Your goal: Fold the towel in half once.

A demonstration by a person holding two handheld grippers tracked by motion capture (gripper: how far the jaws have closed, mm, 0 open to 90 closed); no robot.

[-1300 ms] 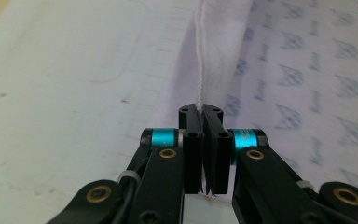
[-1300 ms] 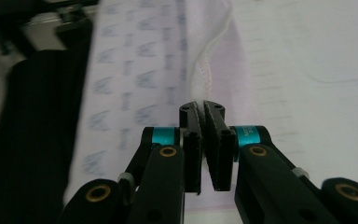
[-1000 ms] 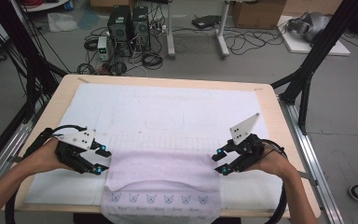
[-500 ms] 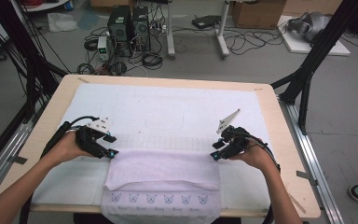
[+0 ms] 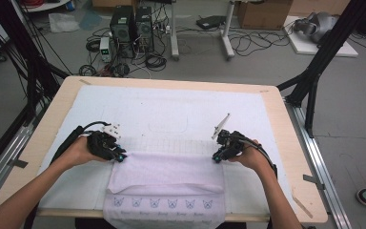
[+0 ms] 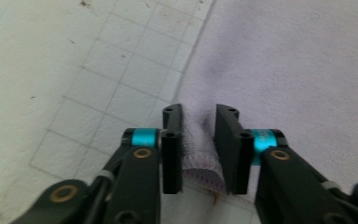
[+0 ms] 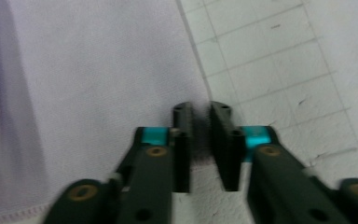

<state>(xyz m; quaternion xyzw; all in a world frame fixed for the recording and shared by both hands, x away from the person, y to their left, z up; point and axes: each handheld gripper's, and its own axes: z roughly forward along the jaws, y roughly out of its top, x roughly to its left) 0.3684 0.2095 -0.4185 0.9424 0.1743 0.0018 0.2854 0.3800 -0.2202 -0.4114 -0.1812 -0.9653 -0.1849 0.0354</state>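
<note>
Left gripper fingers just closed, pinching the lavender towel corner bunched between them. Right gripper fingers likewise just closed on the opposite far corner; towel lies on the bench mat.

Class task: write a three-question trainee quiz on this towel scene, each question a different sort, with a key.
1. True or false: the left gripper has pinched up a corner of the towel.
2. The right gripper is at the towel's: A) near edge, B) far right corner, C) middle.
3. What is printed in a row along the towel's near edge in the high view?

Key
1. True: a fold of hemmed cloth stands between its jaws, which have just been closing.
2. B: in the high view it sits at the far right corner, jaws closed on the edge there.
3. A row of small blue animal-face motifs; the kind is too small to tell.
</note>
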